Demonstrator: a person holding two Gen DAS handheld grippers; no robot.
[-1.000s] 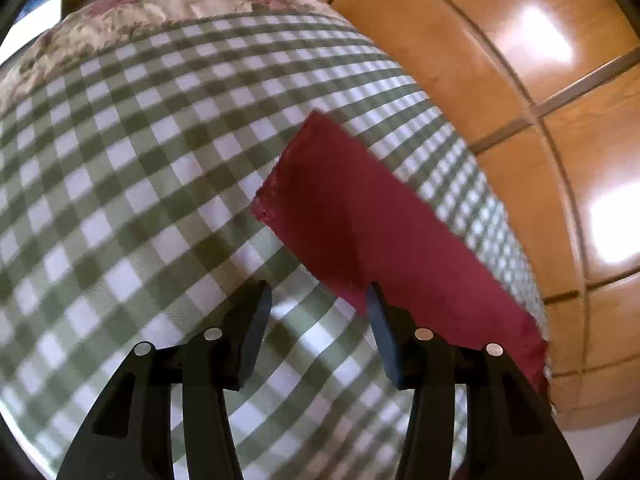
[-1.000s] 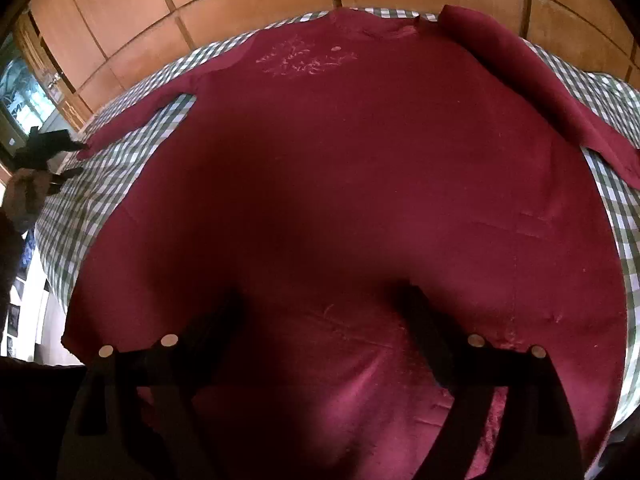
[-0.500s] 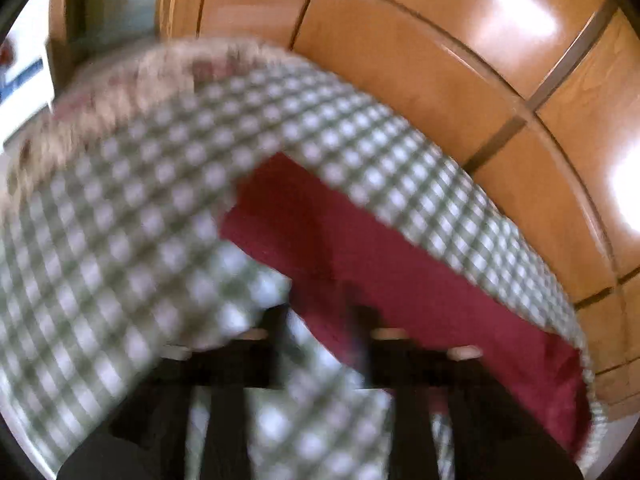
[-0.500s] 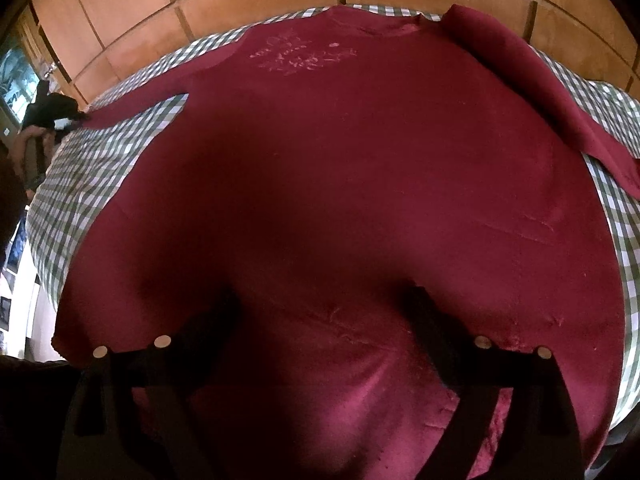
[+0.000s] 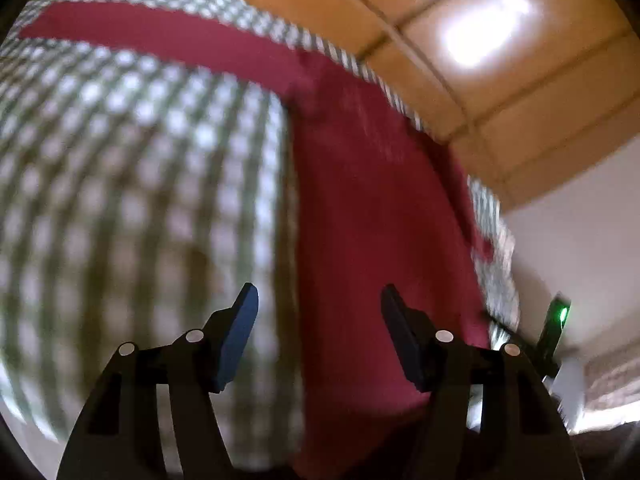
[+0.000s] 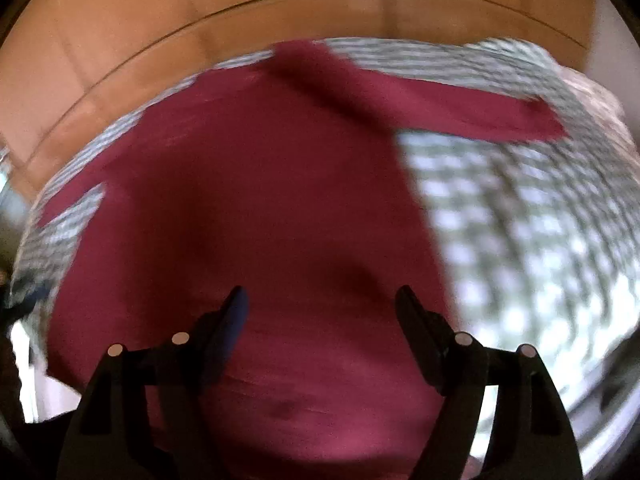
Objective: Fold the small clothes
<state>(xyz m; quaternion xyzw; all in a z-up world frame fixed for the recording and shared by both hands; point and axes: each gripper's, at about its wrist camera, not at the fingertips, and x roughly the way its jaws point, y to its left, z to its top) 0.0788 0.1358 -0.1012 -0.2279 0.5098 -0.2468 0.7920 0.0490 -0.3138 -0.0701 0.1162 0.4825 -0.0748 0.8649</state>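
A dark red long-sleeved shirt [image 6: 256, 208] lies flat on a green-and-white checked tablecloth [image 6: 520, 240]. In the right wrist view its body fills the middle and one sleeve [image 6: 460, 108] stretches to the upper right. My right gripper [image 6: 322, 304] is open and empty above the shirt's lower part. In the left wrist view the shirt's body [image 5: 372, 216] runs down the middle right and a sleeve [image 5: 160, 36] stretches to the upper left. My left gripper [image 5: 320, 300] is open and empty, over the shirt's side edge. Both views are blurred.
The tablecloth [image 5: 120, 200] covers the table. Behind it is a wooden panelled wall [image 5: 460, 40], also in the right wrist view [image 6: 160, 40]. A dark device with a green light [image 5: 560, 316] shows at the right edge of the left wrist view.
My left gripper has swung away from the sleeve end toward the shirt's body and side edge, still open. My right gripper has turned right, so the right sleeve and bare cloth now show.
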